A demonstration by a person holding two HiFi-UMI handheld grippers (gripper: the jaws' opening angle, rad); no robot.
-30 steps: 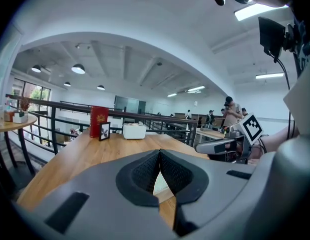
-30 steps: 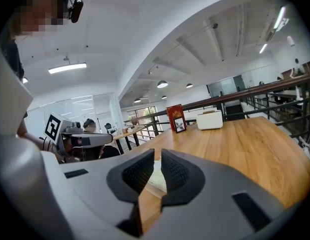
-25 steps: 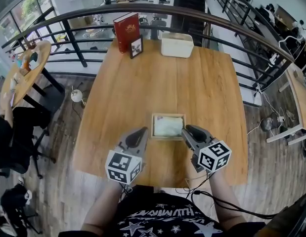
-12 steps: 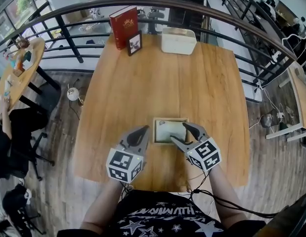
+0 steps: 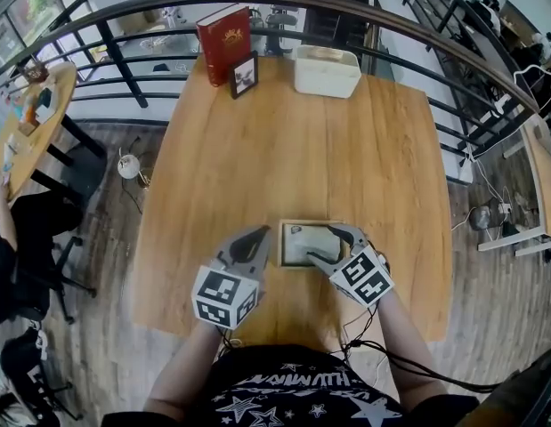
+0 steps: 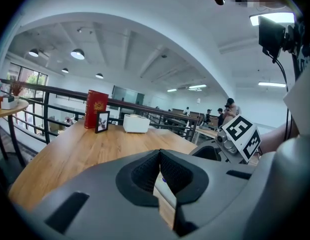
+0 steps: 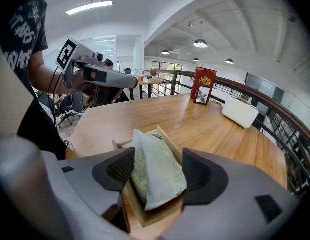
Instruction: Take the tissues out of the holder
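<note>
— Where are the tissues?

— The tissue pack (image 7: 157, 181) sits in the wooden holder (image 5: 283, 254), its near end sticking up above the rim. The holder stands on the bench (image 5: 293, 149), near the edge closest to the person.

— And the right gripper (image 5: 331, 244)?

— It is over the holder with the pack between its fingers (image 7: 119, 170). They are opening, spread wide to either side of the pack rather than pinching it.

— The left gripper (image 5: 255, 236)?

— Just beside the holder's left side, above the bench. Its fingers (image 6: 144, 171) are pressed together with nothing between them.

— What else is on the bench?

— At the far end, well apart from the holder, a red book (image 5: 223, 44) stands upright with a small picture frame (image 5: 244, 75) in front of it, and a white box (image 5: 327, 70) sits to their right. A dark railing (image 5: 124, 25) runs behind that end.
</note>
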